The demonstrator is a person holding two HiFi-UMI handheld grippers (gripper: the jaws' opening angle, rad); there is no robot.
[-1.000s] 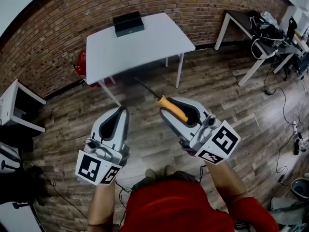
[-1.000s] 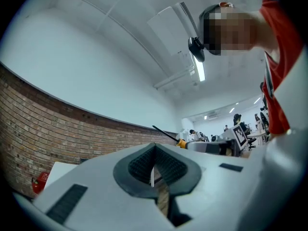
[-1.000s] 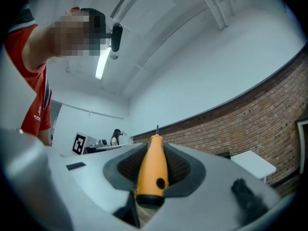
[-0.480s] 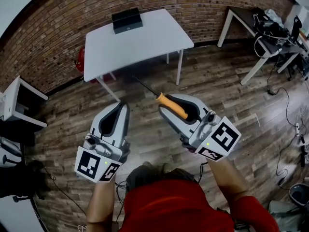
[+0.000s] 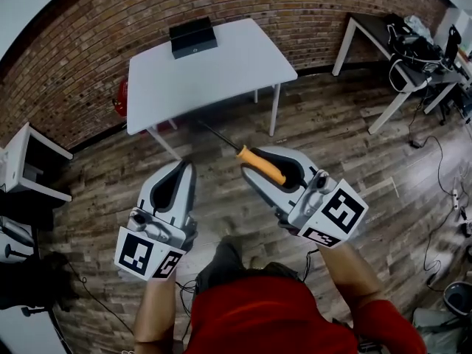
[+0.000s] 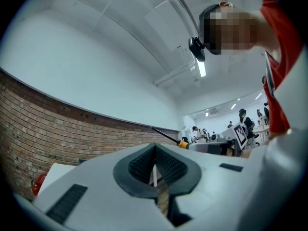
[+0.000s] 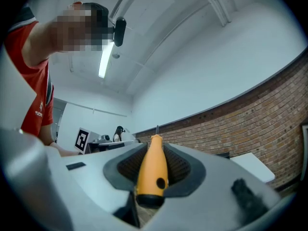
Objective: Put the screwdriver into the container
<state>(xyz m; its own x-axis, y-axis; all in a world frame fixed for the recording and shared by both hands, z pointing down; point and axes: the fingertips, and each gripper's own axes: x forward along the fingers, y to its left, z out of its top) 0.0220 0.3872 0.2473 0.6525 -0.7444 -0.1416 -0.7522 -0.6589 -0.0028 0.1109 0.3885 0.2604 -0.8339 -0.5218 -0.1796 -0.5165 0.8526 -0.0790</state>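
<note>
In the head view my right gripper is shut on the orange handle of the screwdriver, held in the air above the wooden floor. The thin dark shaft points up-left toward the white table. On the table's far edge stands the black container, well away from both grippers. The right gripper view shows the orange handle clamped between the dark pads. My left gripper hovers to the left of the right one, its jaws shut with nothing between them.
A brick wall runs behind the white table, and a red object sits under its left end. A second table with clutter stands at the right, and a small white table at the left. Cables lie on the floor at right.
The view has shifted slightly relative to the table. Both grippers keep their places side by side, and the screwdriver stays clamped in the right one.
</note>
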